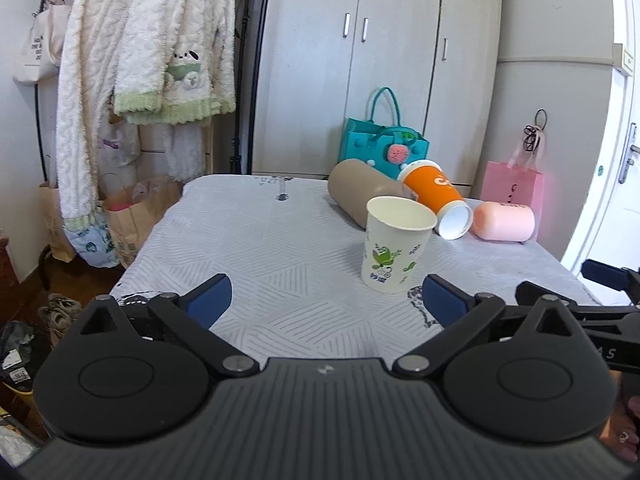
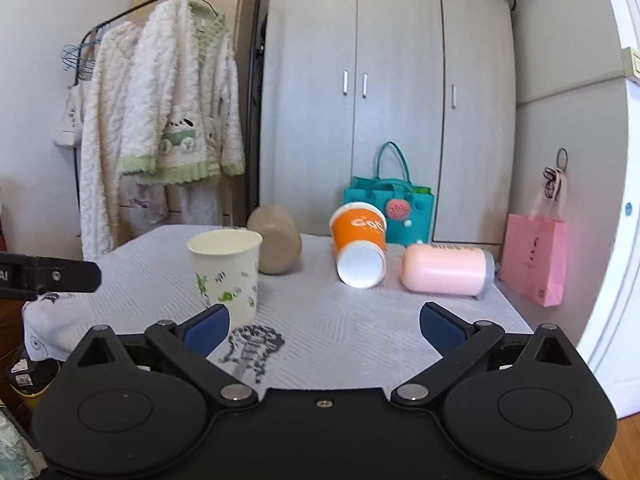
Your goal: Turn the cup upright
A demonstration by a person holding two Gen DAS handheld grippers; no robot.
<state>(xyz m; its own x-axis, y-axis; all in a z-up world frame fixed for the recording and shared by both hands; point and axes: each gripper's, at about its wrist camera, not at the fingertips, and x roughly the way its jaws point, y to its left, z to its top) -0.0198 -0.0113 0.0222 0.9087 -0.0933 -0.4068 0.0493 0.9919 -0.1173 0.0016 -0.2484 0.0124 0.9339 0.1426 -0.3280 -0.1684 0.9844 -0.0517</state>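
Note:
A white paper cup with green leaf prints stands upright on the grey-white tablecloth. Behind it an orange cup, a tan cup and a pink cup lie on their sides. My left gripper is open and empty, just short of the white cup. My right gripper is open and empty, with the white cup by its left finger and the orange cup ahead.
A teal bag and a pink bag stand behind the table by a grey wardrobe. Fluffy robes hang on a rack at the left. A white door is at the right.

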